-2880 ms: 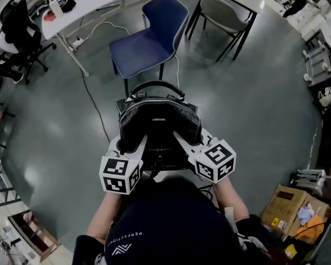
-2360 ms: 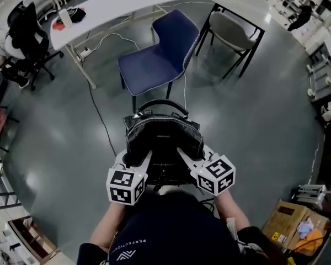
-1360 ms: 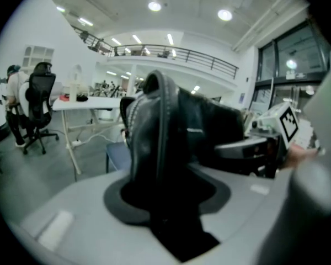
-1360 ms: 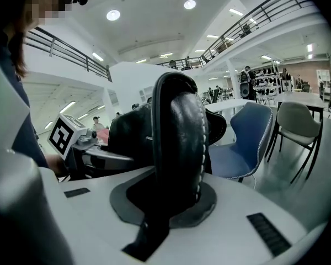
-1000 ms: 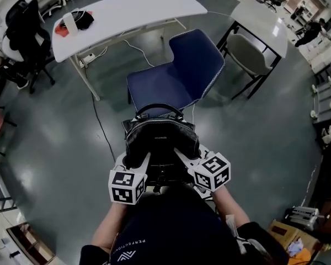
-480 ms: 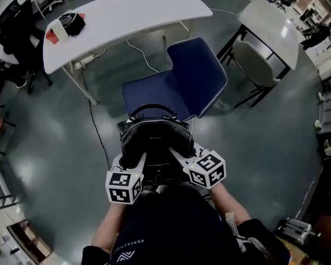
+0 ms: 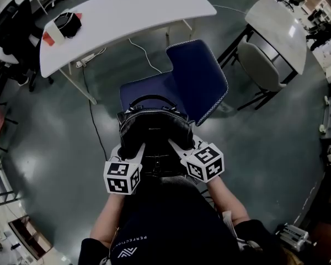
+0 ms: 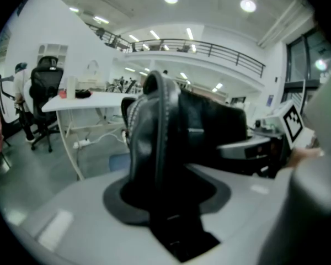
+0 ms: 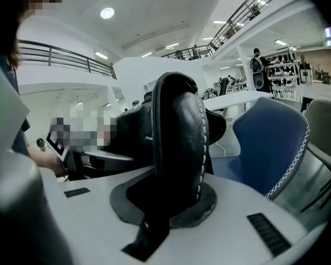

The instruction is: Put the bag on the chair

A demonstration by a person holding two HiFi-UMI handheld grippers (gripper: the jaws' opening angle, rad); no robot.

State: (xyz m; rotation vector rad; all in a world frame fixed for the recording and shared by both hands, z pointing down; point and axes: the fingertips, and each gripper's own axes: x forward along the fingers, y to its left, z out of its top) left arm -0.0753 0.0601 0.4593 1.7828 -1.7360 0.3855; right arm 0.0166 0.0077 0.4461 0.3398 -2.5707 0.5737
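A black leather bag point(image 7: 154, 131) with a hooped handle hangs in front of me, held from both sides. My left gripper point(image 7: 133, 149) is shut on its left side and my right gripper point(image 7: 175, 146) is shut on its right side. The bag's far end overlaps the front edge of the blue chair point(image 7: 154, 90), whose backrest rises to the right. The left gripper view shows the bag point(image 8: 182, 126) pinched in the left gripper point(image 8: 165, 203). In the right gripper view the bag point(image 9: 179, 131) fills the right gripper point(image 9: 165, 203), with the blue chair point(image 9: 270, 142) just beyond.
A long white table point(image 7: 127, 10) stands behind the chair, with a black and red item point(image 7: 66, 24) on it. A grey chair point(image 7: 259, 65) and a second table point(image 7: 276, 26) are at the right. A black office chair point(image 7: 16, 26) is far left. A cable point(image 7: 96, 126) trails on the floor.
The blue chair has come nearer, and the bag now reaches over the seat's front edge. Both grippers keep the same hold on the bag.
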